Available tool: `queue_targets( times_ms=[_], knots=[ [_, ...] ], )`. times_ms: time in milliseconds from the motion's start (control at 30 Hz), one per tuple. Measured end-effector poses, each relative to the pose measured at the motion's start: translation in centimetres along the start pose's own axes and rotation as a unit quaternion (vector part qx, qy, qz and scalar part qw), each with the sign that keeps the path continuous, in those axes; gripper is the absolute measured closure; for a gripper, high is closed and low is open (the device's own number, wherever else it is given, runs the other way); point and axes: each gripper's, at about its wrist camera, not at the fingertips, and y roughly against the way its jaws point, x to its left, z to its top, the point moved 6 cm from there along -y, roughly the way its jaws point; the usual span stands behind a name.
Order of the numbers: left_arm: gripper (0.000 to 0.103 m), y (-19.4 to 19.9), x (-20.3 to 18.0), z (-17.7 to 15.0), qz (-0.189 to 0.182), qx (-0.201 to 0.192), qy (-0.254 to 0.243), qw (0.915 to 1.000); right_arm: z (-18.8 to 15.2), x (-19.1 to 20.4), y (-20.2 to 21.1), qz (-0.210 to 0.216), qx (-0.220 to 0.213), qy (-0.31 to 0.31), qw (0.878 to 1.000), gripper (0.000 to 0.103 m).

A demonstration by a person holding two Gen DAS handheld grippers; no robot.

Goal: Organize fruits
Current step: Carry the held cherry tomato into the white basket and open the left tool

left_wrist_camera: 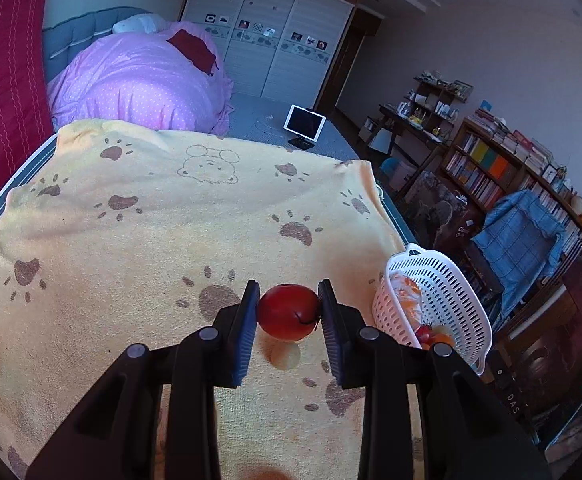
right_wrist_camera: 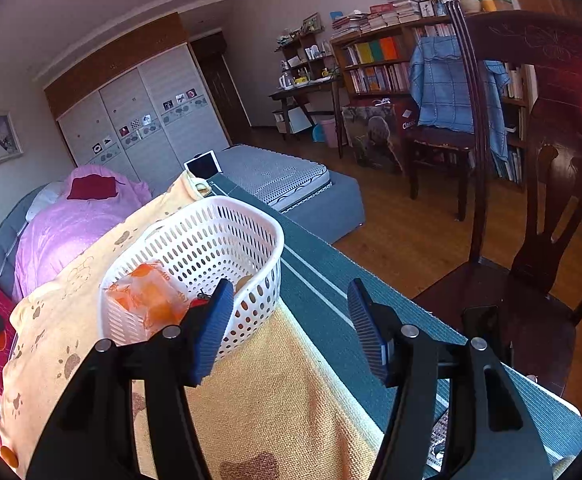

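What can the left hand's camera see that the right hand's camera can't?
Only the left wrist view shows the left gripper shut on a red fruit, with a pale round fruit lying on the towel below it.

Only the right wrist view shows the right gripper, open and holding nothing, and the dark wooden chair beside the table.

Both show the white basket with the orange packet inside, the yellow paw-print towel and the tablet.
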Motion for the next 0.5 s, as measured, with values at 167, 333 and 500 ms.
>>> queue_targets(
  times_ms=[167,333,500],
  knots=[
    [0.072,-1.7,-6.1,0.3,-0.031,0.018,-0.042,0.9985,0.2,-1.0,-0.1,-0.008,-0.004,-0.022,1.0,0.035],
    [0.072,-3.9,-10.9,0.1,-0.044,0.033,-0.081,0.9952,0.1,-1.3,-0.5,-0.015,0.003,-0.027,1.0,0.035],
    [0.072,-6.1,-14.3,-0.4,-0.057,0.047,-0.106,0.9916,0.0,-1.3,-0.6,-0.017,-0.002,-0.029,0.999,0.034]
  ],
)
